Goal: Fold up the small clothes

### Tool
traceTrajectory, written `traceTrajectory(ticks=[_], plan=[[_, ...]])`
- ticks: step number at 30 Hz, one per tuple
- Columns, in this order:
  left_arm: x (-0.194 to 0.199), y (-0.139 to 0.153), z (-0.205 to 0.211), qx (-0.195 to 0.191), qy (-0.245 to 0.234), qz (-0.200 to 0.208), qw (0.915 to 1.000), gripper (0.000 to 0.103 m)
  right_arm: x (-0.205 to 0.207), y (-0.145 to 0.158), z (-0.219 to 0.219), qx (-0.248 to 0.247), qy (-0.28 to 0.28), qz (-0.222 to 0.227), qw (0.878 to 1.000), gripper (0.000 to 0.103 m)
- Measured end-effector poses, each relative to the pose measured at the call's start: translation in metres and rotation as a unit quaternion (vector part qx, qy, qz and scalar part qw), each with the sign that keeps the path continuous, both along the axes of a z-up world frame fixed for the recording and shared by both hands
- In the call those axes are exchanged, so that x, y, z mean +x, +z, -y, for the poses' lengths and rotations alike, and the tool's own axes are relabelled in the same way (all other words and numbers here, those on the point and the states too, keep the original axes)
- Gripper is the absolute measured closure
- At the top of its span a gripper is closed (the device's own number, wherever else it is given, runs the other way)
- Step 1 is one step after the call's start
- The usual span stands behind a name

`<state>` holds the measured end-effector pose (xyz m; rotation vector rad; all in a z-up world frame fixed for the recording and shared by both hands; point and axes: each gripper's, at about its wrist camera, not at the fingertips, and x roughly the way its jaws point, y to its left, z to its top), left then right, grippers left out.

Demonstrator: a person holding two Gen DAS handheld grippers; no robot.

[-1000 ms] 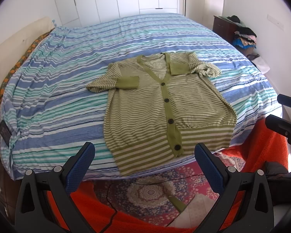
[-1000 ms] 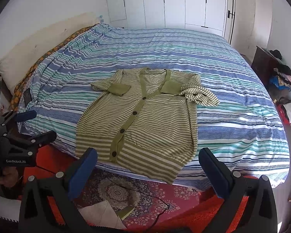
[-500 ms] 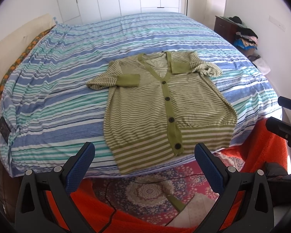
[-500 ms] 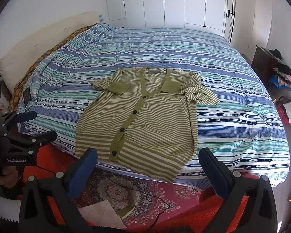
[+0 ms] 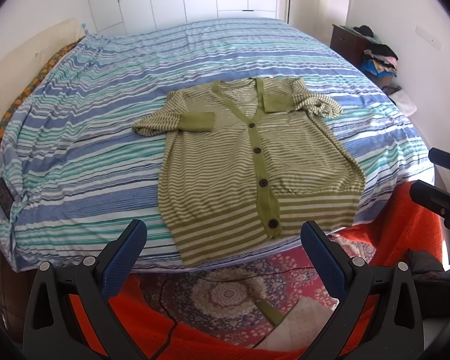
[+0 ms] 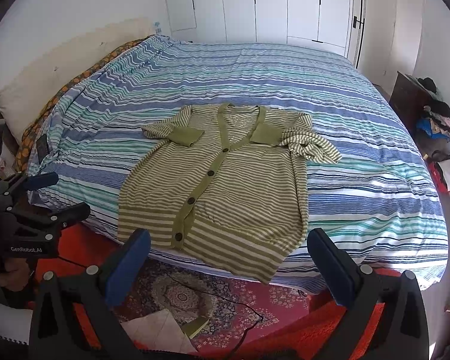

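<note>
A green and cream striped cardigan [image 5: 249, 162] lies flat, buttoned, near the front edge of the bed, both sleeves folded in across the chest; it also shows in the right wrist view [image 6: 222, 180]. Its hem hangs slightly over the bed edge. My left gripper [image 5: 223, 234] is open and empty, held off the bed in front of the hem. My right gripper [image 6: 229, 243] is open and empty, also in front of the hem. Each gripper shows at the side of the other's view: the right one [image 5: 441, 183], the left one [image 6: 45, 198].
The bed [image 5: 105, 126] has a blue, teal and white striped cover. A patterned red rug [image 5: 225, 297] and orange cloth [image 5: 405, 228] lie on the floor below. A dark cabinet with piled clothes [image 5: 375, 57] stands at the right wall. White wardrobes stand behind.
Both views have tilted slightly; the cardigan sits a little lower and nearer in the frames. The cardigan itself has not moved. Both grippers stay open.
</note>
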<state>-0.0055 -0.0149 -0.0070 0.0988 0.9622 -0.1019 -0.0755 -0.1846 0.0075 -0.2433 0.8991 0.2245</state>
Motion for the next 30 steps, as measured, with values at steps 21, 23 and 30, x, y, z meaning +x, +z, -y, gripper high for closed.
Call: traceTrajectory(ticks=[21, 23, 30], plan=[[0.008, 0.000, 0.006, 0.015, 0.008, -0.015, 0.9998, 0.001, -0.001, 0.007, 0.010, 0.006, -0.015, 0.011, 1.000, 0.000], [0.008, 0.000, 0.006, 0.016, 0.008, -0.016, 0.9997, 0.001, -0.001, 0.007, 0.009, 0.004, -0.013, 0.011, 1.000, 0.000], [0.015, -0.016, 0.000, 0.031, 0.021, -0.047, 0.9982, 0.001, 0.002, 0.005, 0.004, -0.001, -0.006, 0.007, 1.000, 0.000]])
